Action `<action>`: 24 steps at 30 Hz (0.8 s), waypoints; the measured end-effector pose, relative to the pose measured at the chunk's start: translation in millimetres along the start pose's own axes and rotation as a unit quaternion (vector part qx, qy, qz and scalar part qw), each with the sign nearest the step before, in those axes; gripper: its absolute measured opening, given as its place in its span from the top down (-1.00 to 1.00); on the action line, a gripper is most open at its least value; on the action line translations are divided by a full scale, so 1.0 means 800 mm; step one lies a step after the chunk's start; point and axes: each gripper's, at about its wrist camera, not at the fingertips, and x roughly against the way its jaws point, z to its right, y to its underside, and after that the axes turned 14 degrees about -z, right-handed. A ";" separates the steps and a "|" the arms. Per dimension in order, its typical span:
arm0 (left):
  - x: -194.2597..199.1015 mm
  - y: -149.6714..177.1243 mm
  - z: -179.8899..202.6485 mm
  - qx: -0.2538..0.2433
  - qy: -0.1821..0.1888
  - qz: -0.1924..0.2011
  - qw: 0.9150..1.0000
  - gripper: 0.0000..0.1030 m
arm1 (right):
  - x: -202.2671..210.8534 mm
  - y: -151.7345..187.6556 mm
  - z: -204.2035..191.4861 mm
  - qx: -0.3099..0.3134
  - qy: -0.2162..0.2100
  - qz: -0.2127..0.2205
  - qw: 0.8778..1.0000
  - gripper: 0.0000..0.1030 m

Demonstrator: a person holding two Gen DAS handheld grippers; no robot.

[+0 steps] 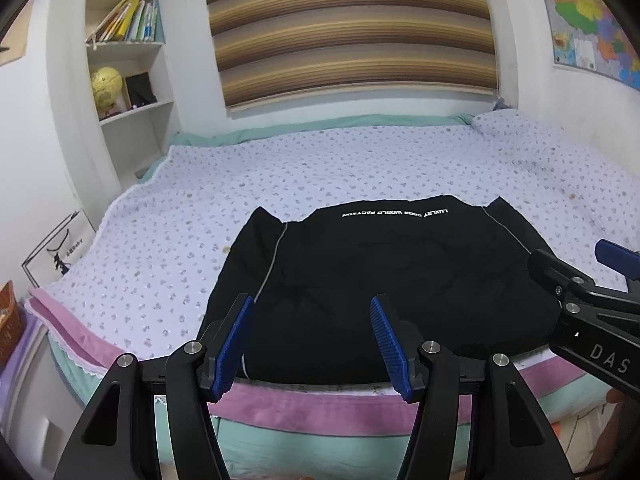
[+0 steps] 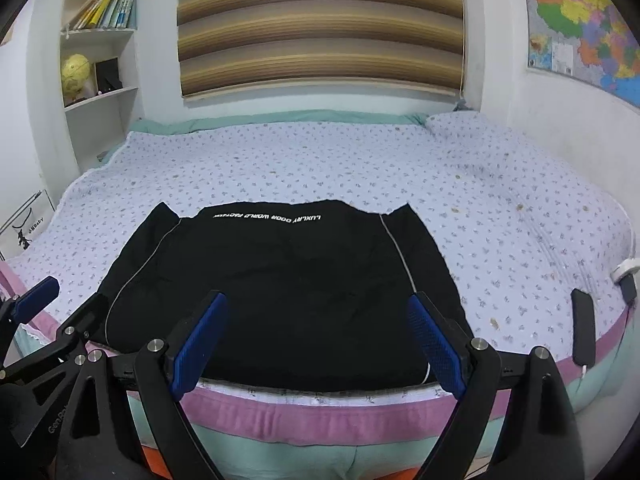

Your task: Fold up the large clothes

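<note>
A black garment (image 1: 384, 280) with white lettering and thin grey seams lies flat on the bed, folded into a rough rectangle, its near edge at the bed's front edge. It also shows in the right wrist view (image 2: 280, 288). My left gripper (image 1: 314, 340) is open and empty, held just above the garment's near left part. My right gripper (image 2: 318, 340) is open and empty, above the garment's near edge. The right gripper also shows at the right of the left wrist view (image 1: 576, 272); the left gripper shows at the lower left of the right wrist view (image 2: 60, 320).
The bed (image 1: 360, 160) has a lilac flowered cover, a pink border (image 2: 320, 408) and a green sheet. A black phone (image 2: 582, 328) with a cable lies at the bed's right edge. A bookshelf (image 1: 132, 92) with a yellow globe stands at the far left. A map (image 2: 580, 20) hangs on the right wall.
</note>
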 end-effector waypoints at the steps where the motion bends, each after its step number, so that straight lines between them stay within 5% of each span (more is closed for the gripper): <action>1: -0.001 0.000 0.000 -0.003 0.002 -0.002 1.000 -0.19 | -0.001 0.000 0.002 -0.001 -0.007 -0.004 1.000 -0.80; 24: 0.000 0.002 0.010 -0.032 -0.003 -0.007 0.999 -0.19 | -0.007 -0.003 0.002 -0.011 -0.023 -0.018 1.000 -0.81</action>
